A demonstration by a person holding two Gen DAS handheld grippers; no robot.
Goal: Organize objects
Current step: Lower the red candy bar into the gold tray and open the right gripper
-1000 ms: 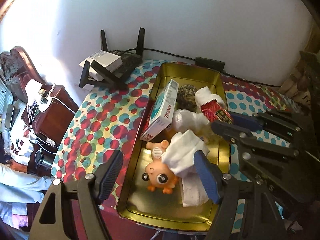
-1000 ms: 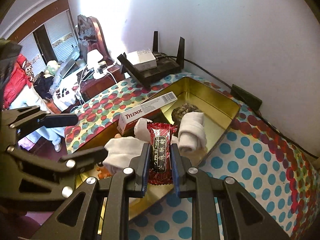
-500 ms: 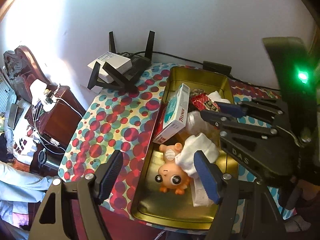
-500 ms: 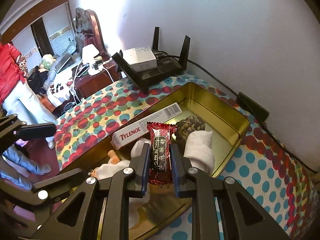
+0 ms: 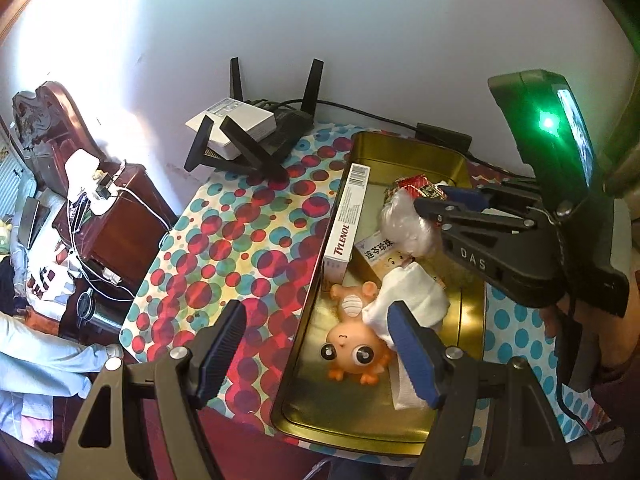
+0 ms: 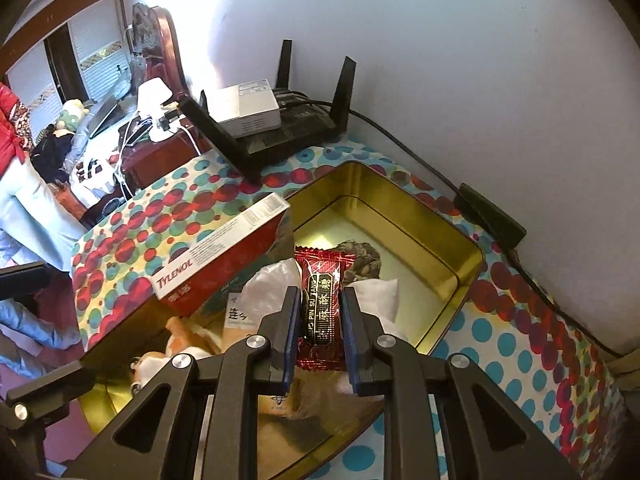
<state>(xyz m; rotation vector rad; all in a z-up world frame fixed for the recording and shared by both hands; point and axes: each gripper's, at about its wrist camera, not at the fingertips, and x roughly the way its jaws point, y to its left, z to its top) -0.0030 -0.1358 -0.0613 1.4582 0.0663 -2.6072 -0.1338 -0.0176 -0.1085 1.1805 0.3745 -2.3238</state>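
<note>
A: Which step is this?

B: Placing, I'd judge; the right gripper (image 6: 319, 330) pinches the red candy packet (image 6: 322, 300) between its fingers, hanging over the gold tin (image 6: 460, 280) above the pinecone (image 6: 362, 260); the left gripper (image 5: 316, 350) waits, fingers spread wide, holding nothing

A: And next?

B: Probably lower toward the bare far end of the tin, clear of the Tylenol box (image 6: 224, 258) and the white sock (image 6: 380, 294); then part the fingers

Gold tin (image 5: 472, 312), red candy wrapper (image 6: 323, 308) (polka-dot tablecloth (image 5: 240, 240) beneath)
</note>
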